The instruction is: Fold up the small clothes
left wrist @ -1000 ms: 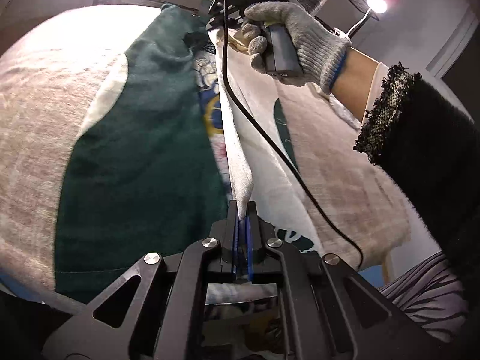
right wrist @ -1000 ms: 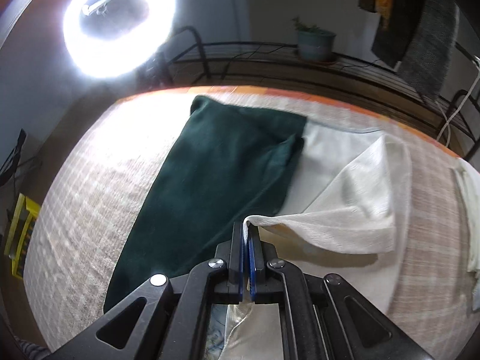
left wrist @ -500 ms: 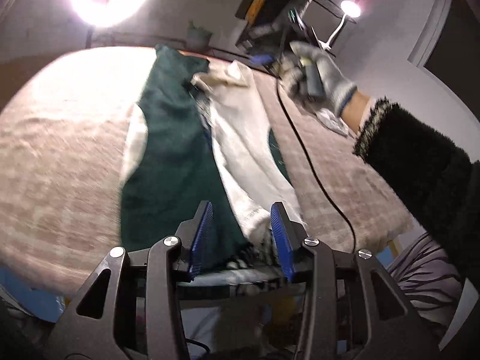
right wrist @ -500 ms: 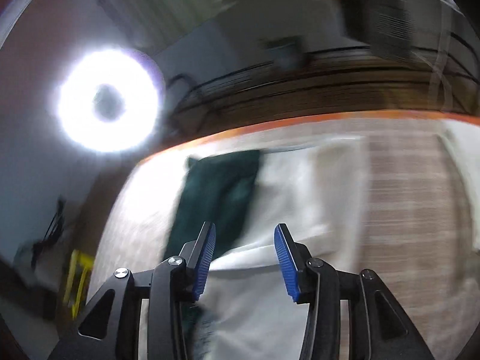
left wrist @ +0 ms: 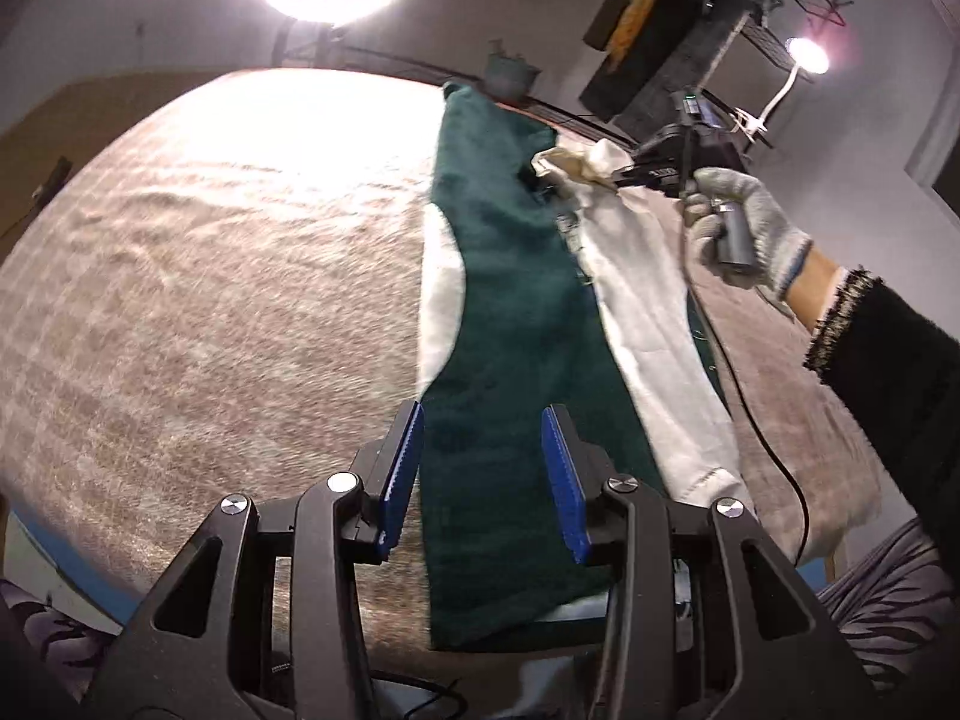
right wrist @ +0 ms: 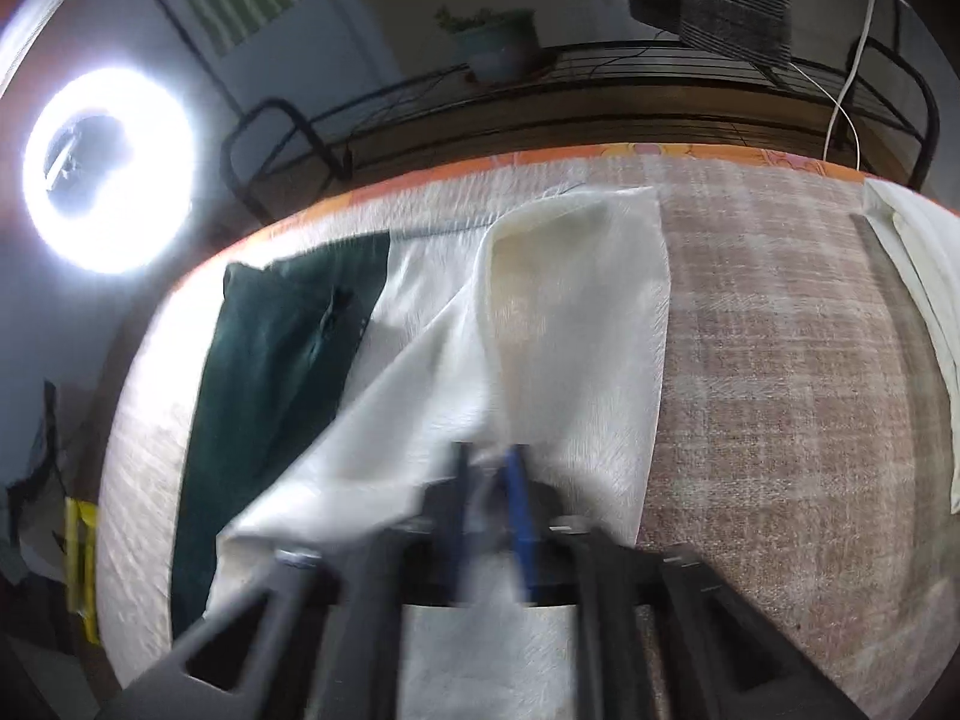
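A: Garment [left wrist: 510, 330] first: where does it lie against the jaws?

B: It lies flat along the worktop [left wrist: 210, 300], a dark green piece with a white cloth panel [left wrist: 648, 324] folded lengthwise over its right side. In the left wrist view the left gripper [left wrist: 483, 468] hovers over the near end of the green part, jaws spread wide, with nothing between the blue pads [left wrist: 402, 468].

A: And the right gripper?

B: The left wrist view shows the gloved right hand [left wrist: 744, 222] holding it at the far end, where the white cloth bunches up. In its own view the right gripper [right wrist: 489, 480] is blurred; the blue pads sit close together with white cloth at them, but I cannot tell whether they pinch it or stand slightly apart.

A: What differs from the earlier frames?

B: A second ago both pairs of jaws were pressed together on the white edge, lifting it. Half a second ago both had sprung open and the cloth had dropped. Now the left jaws stay open, shifted over the green fabric, while the right ones have narrowed at the white cloth.

A: Anything else about?

B: A ring light [right wrist: 108, 171] and a potted plant [right wrist: 495, 42] on the rack beyond.
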{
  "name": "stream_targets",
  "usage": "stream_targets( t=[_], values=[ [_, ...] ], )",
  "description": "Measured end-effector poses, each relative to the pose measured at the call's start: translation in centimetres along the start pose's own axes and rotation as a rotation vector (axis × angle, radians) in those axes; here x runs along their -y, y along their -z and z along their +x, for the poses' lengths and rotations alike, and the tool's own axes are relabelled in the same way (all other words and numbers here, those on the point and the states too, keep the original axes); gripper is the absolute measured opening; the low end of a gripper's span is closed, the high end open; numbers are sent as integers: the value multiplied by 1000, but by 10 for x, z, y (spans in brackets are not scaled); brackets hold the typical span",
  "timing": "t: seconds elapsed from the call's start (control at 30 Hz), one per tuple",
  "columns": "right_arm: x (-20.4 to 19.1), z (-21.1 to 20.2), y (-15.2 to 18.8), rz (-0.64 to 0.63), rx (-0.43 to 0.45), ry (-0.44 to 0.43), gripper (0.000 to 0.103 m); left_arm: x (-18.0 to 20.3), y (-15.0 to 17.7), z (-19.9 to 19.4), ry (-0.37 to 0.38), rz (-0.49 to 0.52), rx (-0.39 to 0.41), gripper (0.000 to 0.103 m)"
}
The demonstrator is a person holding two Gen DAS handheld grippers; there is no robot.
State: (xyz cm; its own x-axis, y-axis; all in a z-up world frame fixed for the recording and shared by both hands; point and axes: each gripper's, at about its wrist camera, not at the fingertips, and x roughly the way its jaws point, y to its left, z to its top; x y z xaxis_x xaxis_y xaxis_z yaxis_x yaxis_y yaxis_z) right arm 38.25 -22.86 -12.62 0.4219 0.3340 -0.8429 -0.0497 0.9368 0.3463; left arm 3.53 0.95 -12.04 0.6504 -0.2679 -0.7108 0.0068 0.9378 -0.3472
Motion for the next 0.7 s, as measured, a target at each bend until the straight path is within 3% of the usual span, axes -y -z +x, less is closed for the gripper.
stream_targets(
  t=[0.1, 0.2, 0.3, 0.33, 0.37, 0.4, 0.43, 0.53, 0.63, 0.67, 0.7],
  values=[
    [-5, -16, -10, 41, 64, -108, 0, -9, 0, 5, 5, -39, -12, 40],
    [-21, -24, -27, 32, 102, -144, 0, -13, 0, 9, 3, -50, -25, 40],
    [-43, -14, -44, -23, 88, -47, 1, -16, -2, 10, 4, -73, -26, 40],
    [-45, -9, -45, -27, 73, -15, 9, -17, -3, 9, 3, -80, -24, 40],
    [-45, -6, -43, -32, 57, 4, 40, -19, -4, 9, 0, -89, -22, 40],
    [-45, -2, -41, -40, 52, 22, 58, -21, -5, 10, -4, -96, -24, 40],
    [-43, 2, -37, -52, 44, 58, 59, -24, -5, 10, -7, -102, -27, 40],
    [-27, 12, -24, -50, -6, 123, 56, -32, -4, 16, -5, -135, -52, 40],
    [-9, 15, -14, -15, -23, 105, 56, -38, -1, 19, 5, -165, -74, 40],
    [-9, 13, -13, -19, -21, 92, 49, -39, -1, 20, 6, -168, -76, 40],
    [-10, 13, -13, -27, -36, 66, 22, -39, -1, 20, 6, -169, -76, 40]
  ],
)
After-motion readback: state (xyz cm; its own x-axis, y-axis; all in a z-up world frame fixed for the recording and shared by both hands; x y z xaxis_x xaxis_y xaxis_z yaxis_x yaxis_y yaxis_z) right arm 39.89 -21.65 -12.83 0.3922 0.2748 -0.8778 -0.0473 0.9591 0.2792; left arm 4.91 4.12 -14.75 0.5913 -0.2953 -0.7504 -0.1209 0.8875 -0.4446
